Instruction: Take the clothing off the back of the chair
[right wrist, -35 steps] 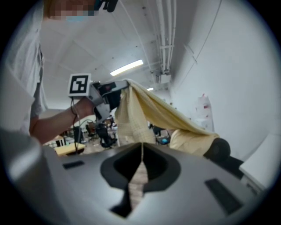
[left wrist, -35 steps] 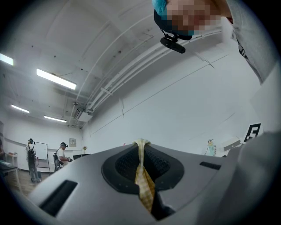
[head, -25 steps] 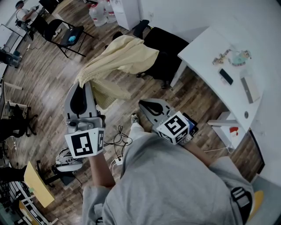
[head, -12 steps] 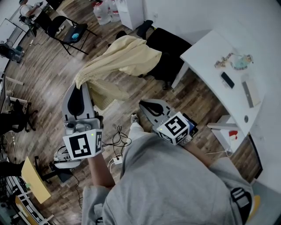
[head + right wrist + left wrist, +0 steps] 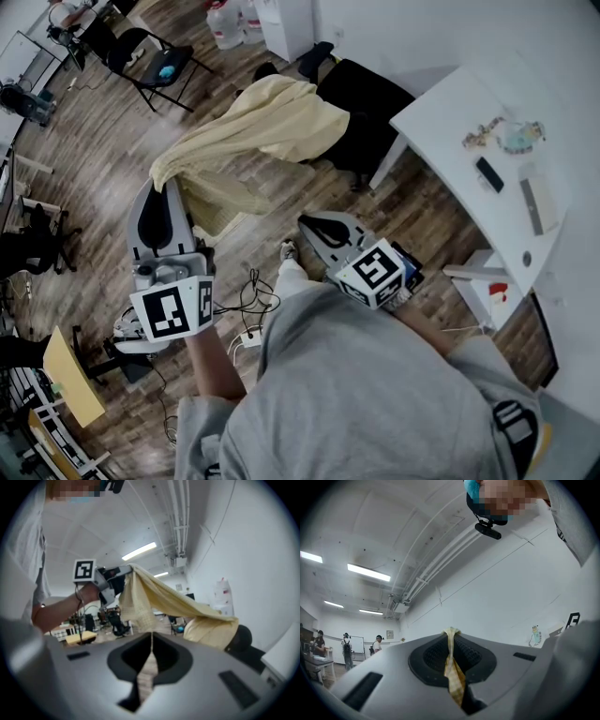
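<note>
Cloth (image 5: 272, 117): pale yellow, thin, finely checked. One end lies over the back of the black chair (image 5: 370, 103). The other end is drawn out toward us in a sagging span above the floor.

Left gripper (image 5: 161, 190): jaws clamped on a corner of the cloth. Its own view shows a pinched fold standing up between the ribbed pads.

Right gripper (image 5: 309, 223): jaws together, well apart from the cloth. We see a tan sliver in the slit and cannot tell whether it is fabric or floor.

Handling, our judgement: the cloth is light, limp and not fragile. It sags and folds freely, so one corner grip carries it but gives little control of the bulk. The ribbed pads should hold the weave without slipping. The main risk is the draped end catching on the chair back.

Best second hold: the free edge near the chair, lifted up and off, not dragged.
</note>
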`<act>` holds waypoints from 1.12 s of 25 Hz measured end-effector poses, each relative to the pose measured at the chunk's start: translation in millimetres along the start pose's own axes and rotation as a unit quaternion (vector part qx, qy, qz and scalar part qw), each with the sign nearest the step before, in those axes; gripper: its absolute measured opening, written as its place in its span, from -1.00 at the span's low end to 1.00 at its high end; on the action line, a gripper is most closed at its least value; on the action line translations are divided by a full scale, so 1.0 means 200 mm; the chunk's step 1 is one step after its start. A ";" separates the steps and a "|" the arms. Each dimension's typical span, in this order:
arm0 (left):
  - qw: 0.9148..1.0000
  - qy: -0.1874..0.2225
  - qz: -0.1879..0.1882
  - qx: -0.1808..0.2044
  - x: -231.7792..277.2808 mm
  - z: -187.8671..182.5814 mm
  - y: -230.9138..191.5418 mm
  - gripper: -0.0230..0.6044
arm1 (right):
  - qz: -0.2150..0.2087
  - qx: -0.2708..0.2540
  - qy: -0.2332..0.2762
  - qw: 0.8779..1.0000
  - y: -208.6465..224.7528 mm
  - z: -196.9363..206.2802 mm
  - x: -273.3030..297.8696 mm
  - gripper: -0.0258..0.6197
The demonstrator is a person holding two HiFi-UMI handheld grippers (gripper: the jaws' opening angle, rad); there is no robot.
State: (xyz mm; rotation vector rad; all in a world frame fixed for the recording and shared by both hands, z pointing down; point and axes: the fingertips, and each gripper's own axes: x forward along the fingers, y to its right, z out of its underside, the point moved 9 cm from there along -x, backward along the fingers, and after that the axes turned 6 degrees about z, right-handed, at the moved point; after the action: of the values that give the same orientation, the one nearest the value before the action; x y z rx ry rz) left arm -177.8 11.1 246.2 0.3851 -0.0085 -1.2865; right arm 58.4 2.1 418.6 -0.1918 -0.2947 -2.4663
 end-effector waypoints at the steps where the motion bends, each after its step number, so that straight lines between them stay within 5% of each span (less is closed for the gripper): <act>1: 1.000 0.000 -0.002 0.001 0.00 0.00 0.00 -0.79 | -0.001 0.000 0.000 1.000 0.00 0.00 0.00 -0.81; 28: 0.999 0.002 -0.040 0.005 -0.12 -0.02 -0.06 -0.79 | -0.022 -0.008 -0.007 1.000 -0.05 0.01 0.02 -0.81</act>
State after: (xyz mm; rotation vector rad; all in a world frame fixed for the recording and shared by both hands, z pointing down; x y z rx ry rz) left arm -195.8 32.2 243.7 0.4004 0.0049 -1.3654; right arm 50.1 8.0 420.1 -0.2124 -0.2888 -2.5130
